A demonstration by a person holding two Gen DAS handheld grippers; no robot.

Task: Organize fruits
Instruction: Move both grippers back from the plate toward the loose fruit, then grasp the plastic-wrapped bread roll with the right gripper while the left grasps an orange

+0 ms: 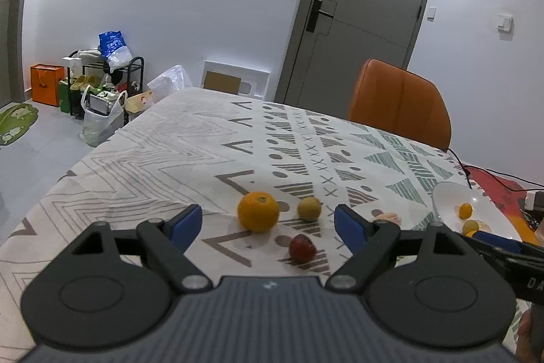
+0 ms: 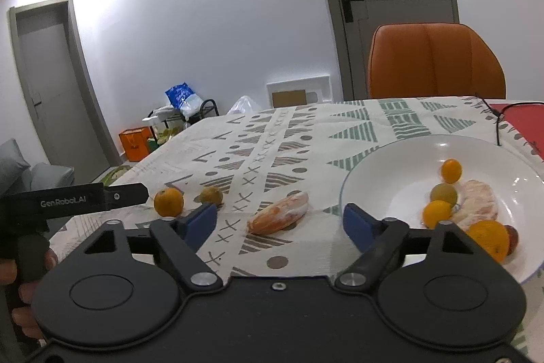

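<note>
Left tongs (image 1: 267, 225) wide open, empty, framing orange (image 1: 258, 211), likely next pick. Right tongs (image 2: 280, 221) wide open, empty, over peeled segment (image 2: 278, 217); plate (image 2: 380, 165) at 2 o'clock collecting fruit.

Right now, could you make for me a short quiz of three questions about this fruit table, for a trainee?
1. True or false: the left hand-held gripper holds the orange.
2. Which piece lies on the tablecloth nearest the white plate? A) the peeled segment B) a banana C) a grape
3. Fill in: the right hand-held gripper is ____ and holds nothing.

Key: 1 false, it is open above the cloth; 2 A; 3 open.
</note>
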